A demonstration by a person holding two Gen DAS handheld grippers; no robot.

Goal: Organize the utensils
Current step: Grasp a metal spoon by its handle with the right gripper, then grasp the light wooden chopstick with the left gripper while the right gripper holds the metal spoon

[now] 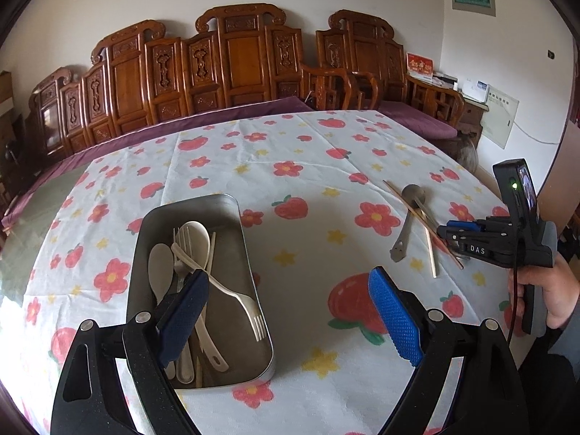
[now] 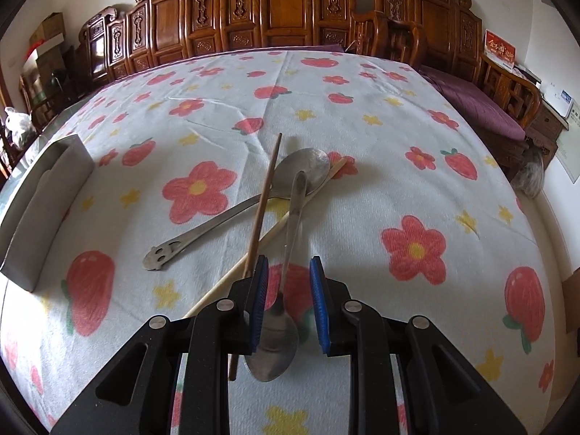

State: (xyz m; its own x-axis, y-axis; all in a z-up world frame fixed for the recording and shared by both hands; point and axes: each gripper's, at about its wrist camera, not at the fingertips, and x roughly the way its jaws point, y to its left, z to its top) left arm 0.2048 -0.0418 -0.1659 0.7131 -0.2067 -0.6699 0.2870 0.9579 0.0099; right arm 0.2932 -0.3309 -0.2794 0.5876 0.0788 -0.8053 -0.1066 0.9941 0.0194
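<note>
Rectangular stainless-steel tray (image 1: 253, 253), round-cornered, on a white tablecloth printed with red flowers, strawberries and yellow stars (image 1: 297, 152); contents: cream plastic spoons (image 1: 197, 233), a cream plastic fork (image 1: 250, 310) lying diagonally, a metal fork and pale chopsticks, partly hidden. Left gripper (image 1: 286, 320), black frame with blue textured pads, hangs over the tray's near end, jaws wide apart, nothing between them. Loose pile, well apart from the tray toward the right: large steel spoon with a smiley-face handle end (image 2: 224, 217); dark brown wooden chopstick (image 2: 262, 203) crossing it; pale bamboo chopstick (image 2: 290, 223) running under the spoon's bowl; small steel spoon (image 2: 275, 348), bowl nearest the camera, handle resting on the large spoon. Right gripper (image 2: 288, 301), carried in a person's hand (image 1: 547, 293), poised above the small spoon, jaws narrow; the spoon's neck seems to lie between the pads untouched, though the angle leaves this uncertain. Carved wooden bench (image 1: 232, 69) with purple cushion behind the table.
</note>
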